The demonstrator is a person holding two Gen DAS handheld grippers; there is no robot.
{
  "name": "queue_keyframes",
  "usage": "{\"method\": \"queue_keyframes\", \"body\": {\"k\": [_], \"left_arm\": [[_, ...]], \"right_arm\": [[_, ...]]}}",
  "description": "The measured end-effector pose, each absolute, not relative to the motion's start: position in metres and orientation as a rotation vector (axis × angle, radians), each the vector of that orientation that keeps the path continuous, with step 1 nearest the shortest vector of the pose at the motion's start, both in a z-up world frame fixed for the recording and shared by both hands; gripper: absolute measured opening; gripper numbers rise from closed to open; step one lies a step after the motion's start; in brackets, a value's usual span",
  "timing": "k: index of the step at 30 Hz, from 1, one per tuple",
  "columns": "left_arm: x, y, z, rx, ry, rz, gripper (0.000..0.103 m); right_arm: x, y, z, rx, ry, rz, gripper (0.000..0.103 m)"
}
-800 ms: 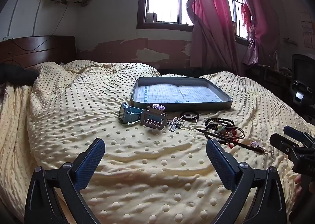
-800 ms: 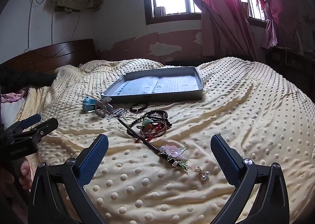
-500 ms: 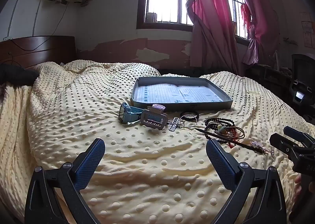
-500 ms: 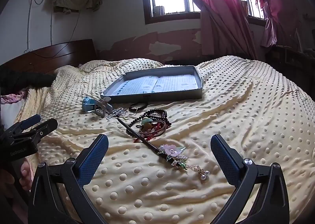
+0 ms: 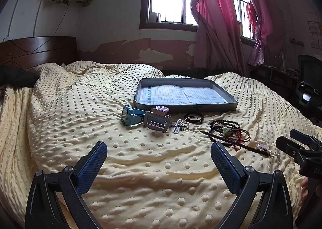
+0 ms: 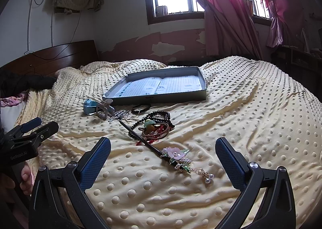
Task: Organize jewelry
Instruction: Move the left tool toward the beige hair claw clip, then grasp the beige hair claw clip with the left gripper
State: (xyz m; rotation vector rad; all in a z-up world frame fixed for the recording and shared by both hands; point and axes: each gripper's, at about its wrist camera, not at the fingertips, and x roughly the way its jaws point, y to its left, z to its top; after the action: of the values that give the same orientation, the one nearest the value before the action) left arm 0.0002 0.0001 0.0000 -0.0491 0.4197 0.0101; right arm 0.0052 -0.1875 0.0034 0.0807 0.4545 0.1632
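Both tools hang low over the bed (image 5: 60, 108), each spread wide and gripping nothing. The left tool (image 5: 159, 158) faces the watch (image 5: 131, 115) and hair clip (image 5: 157, 121), which touch each other just in front of the tray (image 5: 187, 106). The right tool (image 6: 163, 156) sits over the flowered hairpin (image 6: 153, 146), whose dark shaft runs under a heap of black beads (image 6: 159, 117) and brown bracelets (image 6: 155, 131). A black ring (image 5: 193, 117) and a metal clasp (image 5: 178, 126) lie between clip and beads. The tray holds only its gridded paper liner.
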Motion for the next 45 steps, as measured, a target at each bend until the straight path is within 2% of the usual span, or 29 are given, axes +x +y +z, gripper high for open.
{"method": "queue_keyframes", "body": {"k": [19, 28, 32, 35, 38, 40, 44, 45], "left_arm": [[0.014, 0.011, -0.011, -0.123, 0.508, -0.010, 0.103], [0.049, 0.024, -0.012, -0.185, 0.559, -0.035, 0.103], [0.068, 0.024, -0.007, -0.154, 0.565, -0.059, 0.100], [0.086, 0.026, -0.006, -0.151, 0.584, -0.082, 0.093], [0.107, 0.028, -0.008, -0.161, 0.605, -0.104, 0.088], [0.119, 0.028, -0.009, -0.153, 0.611, -0.114, 0.081], [0.134, 0.023, -0.012, -0.115, 0.611, -0.125, 0.077], [0.138, 0.021, -0.013, -0.106, 0.613, -0.127, 0.075]], "right_arm": [[0.020, -0.208, -0.003, 0.134, 0.491, 0.136, 0.102], [0.033, -0.213, -0.003, 0.150, 0.531, 0.194, 0.102], [0.045, -0.215, -0.001, 0.140, 0.553, 0.204, 0.102], [0.057, -0.215, -0.003, 0.162, 0.580, 0.237, 0.101], [0.070, -0.214, -0.007, 0.183, 0.612, 0.263, 0.086], [0.078, -0.211, -0.009, 0.178, 0.630, 0.272, 0.074], [0.095, -0.198, -0.012, 0.141, 0.665, 0.301, 0.061], [0.099, -0.195, -0.012, 0.128, 0.673, 0.305, 0.055]]}}
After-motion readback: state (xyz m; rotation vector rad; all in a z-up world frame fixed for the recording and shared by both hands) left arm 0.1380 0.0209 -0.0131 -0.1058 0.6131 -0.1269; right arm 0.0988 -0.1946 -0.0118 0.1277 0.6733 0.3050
